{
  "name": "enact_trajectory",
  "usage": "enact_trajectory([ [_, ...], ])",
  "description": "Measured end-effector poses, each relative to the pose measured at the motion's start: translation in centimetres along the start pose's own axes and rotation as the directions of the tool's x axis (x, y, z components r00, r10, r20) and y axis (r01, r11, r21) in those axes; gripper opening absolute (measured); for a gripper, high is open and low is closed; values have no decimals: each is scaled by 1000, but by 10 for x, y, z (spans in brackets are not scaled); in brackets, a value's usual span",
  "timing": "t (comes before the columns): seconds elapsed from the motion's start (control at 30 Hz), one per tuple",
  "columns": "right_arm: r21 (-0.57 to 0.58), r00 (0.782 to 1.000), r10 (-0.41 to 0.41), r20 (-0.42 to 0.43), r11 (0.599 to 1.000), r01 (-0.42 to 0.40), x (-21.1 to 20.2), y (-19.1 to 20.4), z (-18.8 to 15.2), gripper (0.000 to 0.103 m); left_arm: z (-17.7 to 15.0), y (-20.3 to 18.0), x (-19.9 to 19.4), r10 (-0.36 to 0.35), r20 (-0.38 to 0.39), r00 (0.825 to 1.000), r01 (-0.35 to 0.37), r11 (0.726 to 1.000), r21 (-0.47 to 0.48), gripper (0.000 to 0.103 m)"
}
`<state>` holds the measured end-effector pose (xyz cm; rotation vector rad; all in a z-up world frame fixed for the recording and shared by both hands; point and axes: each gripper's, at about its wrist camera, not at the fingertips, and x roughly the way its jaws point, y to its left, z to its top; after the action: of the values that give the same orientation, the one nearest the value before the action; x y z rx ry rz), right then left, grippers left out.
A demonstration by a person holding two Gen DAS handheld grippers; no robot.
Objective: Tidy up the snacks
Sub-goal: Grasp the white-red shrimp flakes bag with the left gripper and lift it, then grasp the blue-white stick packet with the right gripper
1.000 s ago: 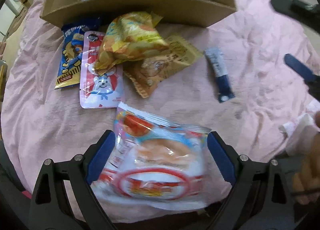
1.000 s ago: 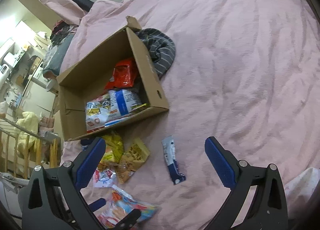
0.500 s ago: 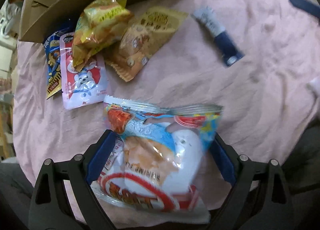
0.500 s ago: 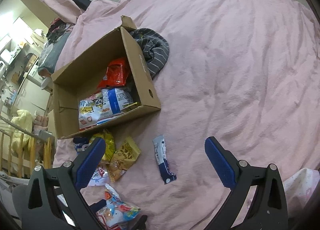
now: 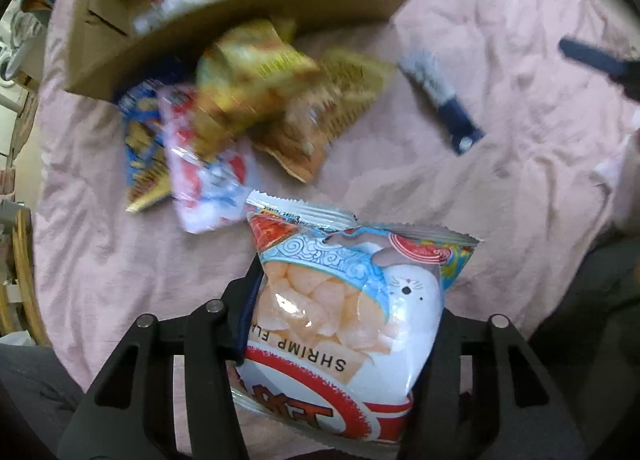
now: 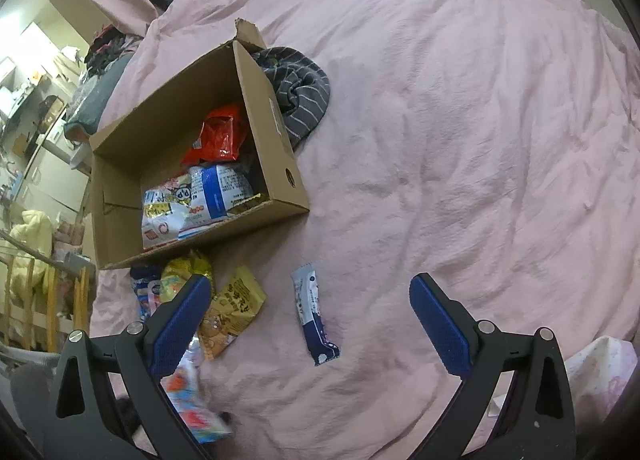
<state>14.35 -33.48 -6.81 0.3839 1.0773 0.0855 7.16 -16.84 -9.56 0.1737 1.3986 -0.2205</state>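
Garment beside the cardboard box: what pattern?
Dark grey garment with thin pale stripes; clearest in the right wrist view.

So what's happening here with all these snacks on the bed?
A person is sorting snacks into a cardboard box on a pink blanket. The left gripper has just closed on a shrimp chips bag. The right gripper hangs open and empty above a blue-and-white snack bar. Several packets still lie outside the box.

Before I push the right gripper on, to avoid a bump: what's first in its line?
Probably bare pink blanket. The right gripper is open; the blue bar lies between its fingers, nearer and apparently below that line.
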Motion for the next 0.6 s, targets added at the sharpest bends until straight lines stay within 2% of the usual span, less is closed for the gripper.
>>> enact_trajectory([
  [0.13,4,1000,-19,-12,1000,19,4,-1,-2,101,7,27,-37,-7,80,997,8,1000,-20,48],
  [0.3,20,999,-21,-36,1000,22,13,-3,-4,101,26,75,-63,21,155,988,-10,998,-69,48],
  [0.6,71,995,4,-100,997,3,34,-6,-4,101,34,138,-52,62,176,982,-34,987,-155,48],
])
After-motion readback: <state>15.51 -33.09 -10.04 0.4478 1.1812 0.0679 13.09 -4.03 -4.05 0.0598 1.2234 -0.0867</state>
